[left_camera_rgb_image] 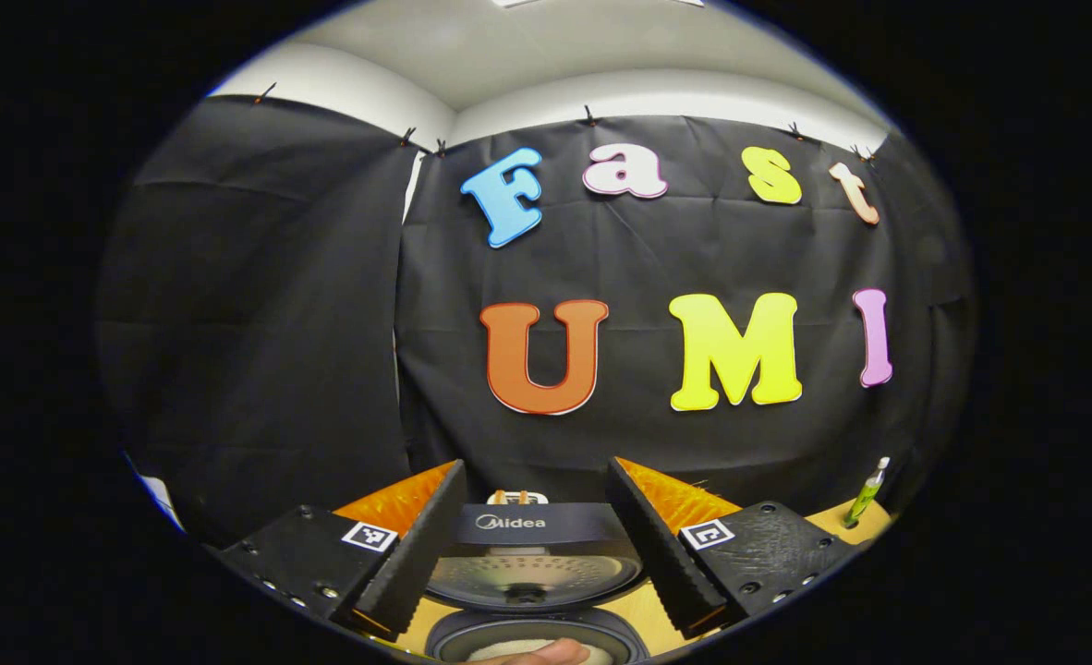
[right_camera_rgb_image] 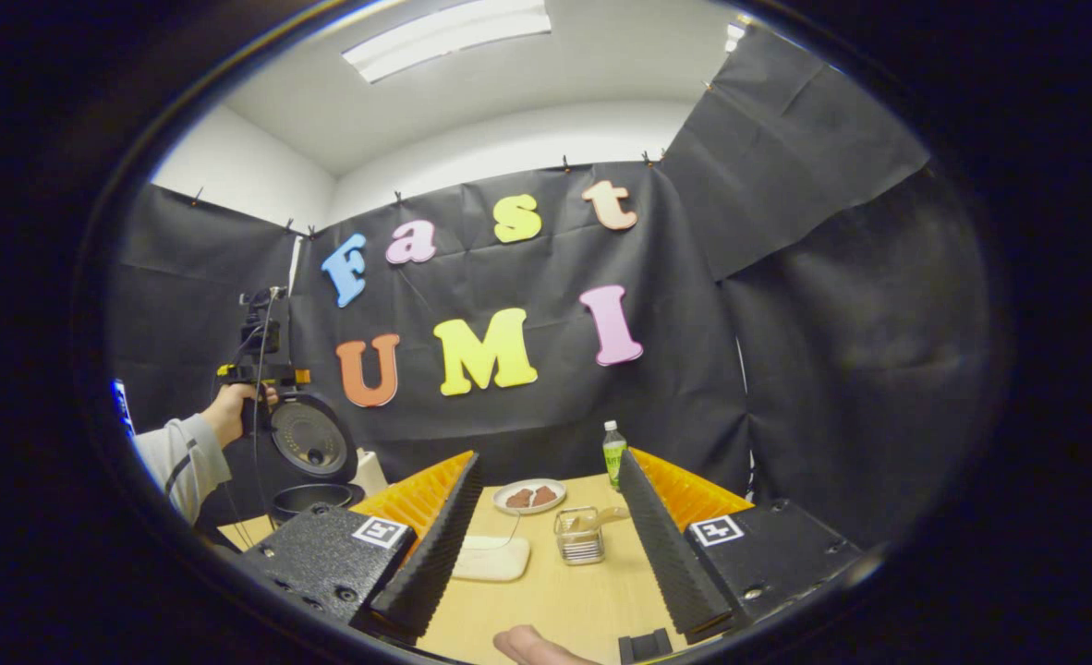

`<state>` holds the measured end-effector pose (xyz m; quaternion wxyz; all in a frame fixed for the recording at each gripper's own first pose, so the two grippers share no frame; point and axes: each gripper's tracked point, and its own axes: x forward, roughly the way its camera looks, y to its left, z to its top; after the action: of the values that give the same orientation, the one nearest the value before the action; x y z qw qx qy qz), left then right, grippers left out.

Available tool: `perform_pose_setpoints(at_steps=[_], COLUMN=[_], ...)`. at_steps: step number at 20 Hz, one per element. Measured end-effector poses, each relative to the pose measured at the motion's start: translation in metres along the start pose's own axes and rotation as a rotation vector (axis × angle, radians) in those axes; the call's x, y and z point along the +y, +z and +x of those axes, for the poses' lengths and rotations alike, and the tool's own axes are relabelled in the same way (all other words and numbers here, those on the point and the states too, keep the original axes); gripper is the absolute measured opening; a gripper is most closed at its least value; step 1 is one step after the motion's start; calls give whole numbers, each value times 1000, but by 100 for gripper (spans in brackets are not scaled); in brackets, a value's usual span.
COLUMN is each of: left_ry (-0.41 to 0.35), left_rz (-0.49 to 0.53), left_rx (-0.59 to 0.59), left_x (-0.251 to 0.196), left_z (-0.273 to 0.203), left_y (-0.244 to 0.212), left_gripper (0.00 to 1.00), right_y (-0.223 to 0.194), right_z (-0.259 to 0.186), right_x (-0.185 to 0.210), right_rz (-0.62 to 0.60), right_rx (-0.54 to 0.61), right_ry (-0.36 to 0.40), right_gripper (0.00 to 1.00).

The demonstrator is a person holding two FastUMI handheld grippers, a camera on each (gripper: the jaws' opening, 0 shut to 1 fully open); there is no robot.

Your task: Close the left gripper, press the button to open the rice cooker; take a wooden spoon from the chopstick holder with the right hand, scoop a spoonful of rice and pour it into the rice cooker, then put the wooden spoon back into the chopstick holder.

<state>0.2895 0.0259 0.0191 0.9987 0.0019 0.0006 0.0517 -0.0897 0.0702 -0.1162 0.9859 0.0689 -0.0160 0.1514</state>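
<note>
So on my left gripper view, the left gripper [left_camera_rgb_image: 535,545] sits at the bottom centre with its fingers spread wide, nothing between them. Right past the fingers, low in the frame, is the rice cooker [left_camera_rgb_image: 532,577] with its lid [left_camera_rgb_image: 527,563] flipped up, the round inner side facing me. The pot opening is at the very bottom edge and there's something pale inside it, can't tell exactly what. A bit of a fingertip pokes in at the bottom edge too. Over at the lower right there's a small green bottle [left_camera_rgb_image: 867,494] standing on the wooden table [left_camera_rgb_image: 643,610].

On my right gripper view, the right gripper [right_camera_rgb_image: 546,545] is also spread open and empty, bottom centre. Between its fingers I'm looking at the table with a wire chopstick holder [right_camera_rgb_image: 580,536] just right of centre. Something wooden-looking leans in it, I reckon the wooden spoon [right_camera_rgb_image: 601,517], but it's too small to be sure. Left of the holder lies a flat white dish [right_camera_rgb_image: 493,558], and behind them a small plate [right_camera_rgb_image: 529,496] with brown bits on it. The green bottle stands upright behind the holder.

At the left of that view, a hand [right_camera_rgb_image: 232,411] in a grey sleeve [right_camera_rgb_image: 181,457] holds the other gripper up above the open cooker.
</note>
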Motion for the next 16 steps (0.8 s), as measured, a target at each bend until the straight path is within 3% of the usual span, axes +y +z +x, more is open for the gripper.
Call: perform_pose_setpoints(at_steps=[2, 8, 16], left_ry=[95, 72, 51], left_rz=[90, 103, 79], left_rx=[27, -37, -2], left_x=[18, 10, 8], left_z=[10, 4, -31], left_y=[-14, -13, -24], left_gripper=[100, 100, 100], right_y=[-12, -6, -5], right_z=[0, -8, -21], right_x=[2, 4, 17], right_rz=[-15, -34, -65], right_rx=[24, 19, 26], right_ry=[18, 13, 40], right_gripper=[96, 94, 96])
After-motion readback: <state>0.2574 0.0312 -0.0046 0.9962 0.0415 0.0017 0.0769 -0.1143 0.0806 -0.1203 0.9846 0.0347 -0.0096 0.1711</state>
